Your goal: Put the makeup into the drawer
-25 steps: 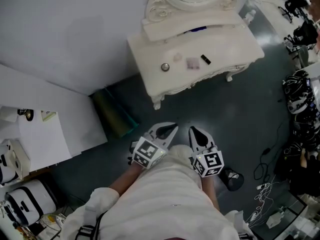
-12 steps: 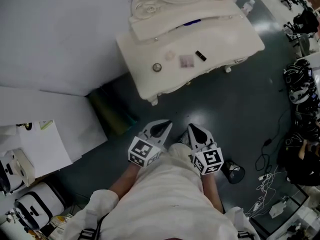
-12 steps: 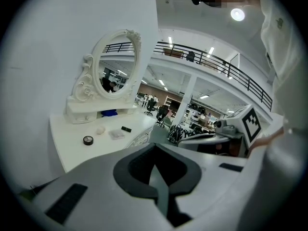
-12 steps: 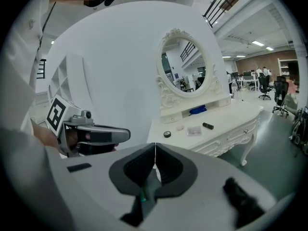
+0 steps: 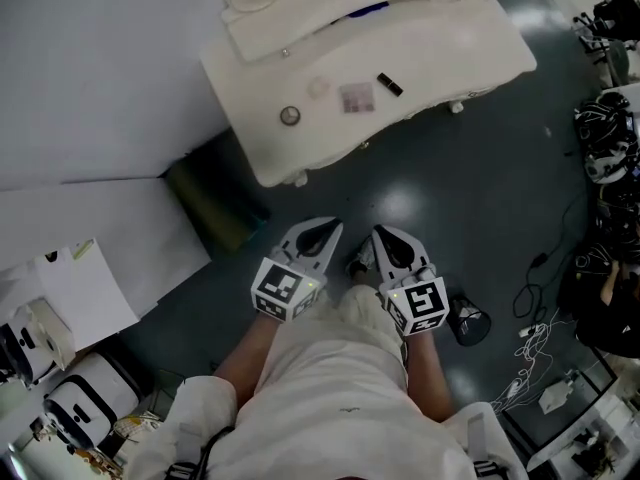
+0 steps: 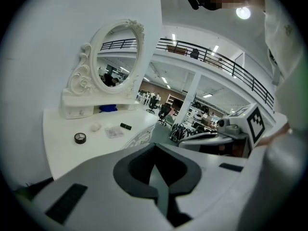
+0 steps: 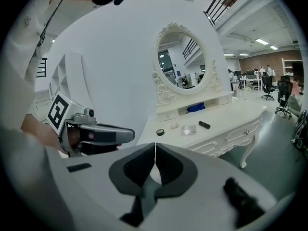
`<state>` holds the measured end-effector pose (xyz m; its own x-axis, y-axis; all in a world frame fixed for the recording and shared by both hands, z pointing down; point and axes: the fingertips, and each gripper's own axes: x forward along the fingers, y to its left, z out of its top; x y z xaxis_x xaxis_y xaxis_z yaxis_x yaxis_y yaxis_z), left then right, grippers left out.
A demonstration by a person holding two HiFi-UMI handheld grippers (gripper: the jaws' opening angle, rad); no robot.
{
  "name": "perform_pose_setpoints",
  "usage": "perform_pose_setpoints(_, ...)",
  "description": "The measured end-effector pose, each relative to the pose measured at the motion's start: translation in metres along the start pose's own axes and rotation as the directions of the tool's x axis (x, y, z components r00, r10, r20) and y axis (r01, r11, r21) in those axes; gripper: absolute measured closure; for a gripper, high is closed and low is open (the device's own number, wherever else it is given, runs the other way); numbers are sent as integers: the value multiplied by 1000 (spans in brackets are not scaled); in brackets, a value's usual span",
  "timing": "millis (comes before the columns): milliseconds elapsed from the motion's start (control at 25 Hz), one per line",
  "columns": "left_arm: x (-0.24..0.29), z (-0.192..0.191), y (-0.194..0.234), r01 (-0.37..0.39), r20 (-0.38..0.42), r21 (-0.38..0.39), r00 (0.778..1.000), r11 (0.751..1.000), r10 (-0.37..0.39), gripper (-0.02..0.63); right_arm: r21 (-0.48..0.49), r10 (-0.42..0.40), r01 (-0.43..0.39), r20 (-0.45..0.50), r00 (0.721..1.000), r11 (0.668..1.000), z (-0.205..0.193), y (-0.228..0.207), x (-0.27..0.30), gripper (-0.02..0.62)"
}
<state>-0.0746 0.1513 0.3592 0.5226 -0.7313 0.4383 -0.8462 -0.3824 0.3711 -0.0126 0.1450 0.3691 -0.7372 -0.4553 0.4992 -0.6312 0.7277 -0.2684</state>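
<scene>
**A:** Have they got hold of anything?

**B:** No. The left gripper (image 5: 325, 230) has its jaws pressed together with nothing in them. The right gripper (image 5: 390, 240) is the same, jaws meeting along a thin line, empty.

**A:** Where are they?

**B:** Side by side, low in front of the person, over the dark floor (image 5: 450, 198). They point towards the dressing table (image 5: 470, 48) and are well apart from it. Each one's marker cube faces up at the person's head.

**A:** And the makeup?

**B:** All on the white tabletop, in a loose row. From the person's left there's a small round pot (image 5: 290, 116) with a dark rim, then a pale lump (image 5: 319, 87) and a clear packet (image 5: 356, 97). Last is a short black tube (image 5: 390, 84) lying on its side. They sit near one another without touching.

**A:** Anything behind them?

**B:** A low shelf at the back with a blue thing (image 5: 365, 11) tucked under it. Above that is the oval mirror (image 7: 180, 61) in its carved white frame.

**A:** The drawer?

**B:** It runs along the table's front edge. The carved drawer front (image 7: 243, 129) has a small knob and looks pushed in flush.

**A:** What's beside the table?

**B:** A dark green box (image 5: 215, 203) on the floor, between the table's corner and a white panel.
</scene>
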Motion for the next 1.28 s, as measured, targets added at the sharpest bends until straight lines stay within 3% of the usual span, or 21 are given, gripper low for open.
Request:
perform_pose_setpoints(760,73,-79,45,7,-70,7,998,1000,-7,597,25,-3,4,-46,999,1000,-88,-52,62,581)
perform_pose_setpoints(1080,97,-106,61,27,-64,46,998,999,-24,597,9,-1,1,-37,999,1000,-114,-64,91,580)
perform_pose_setpoints(1280,112,-121,71,32,-57,37,998,999,-30,597,-18,-26,25,-36,999,1000,-129,-80,111,544)
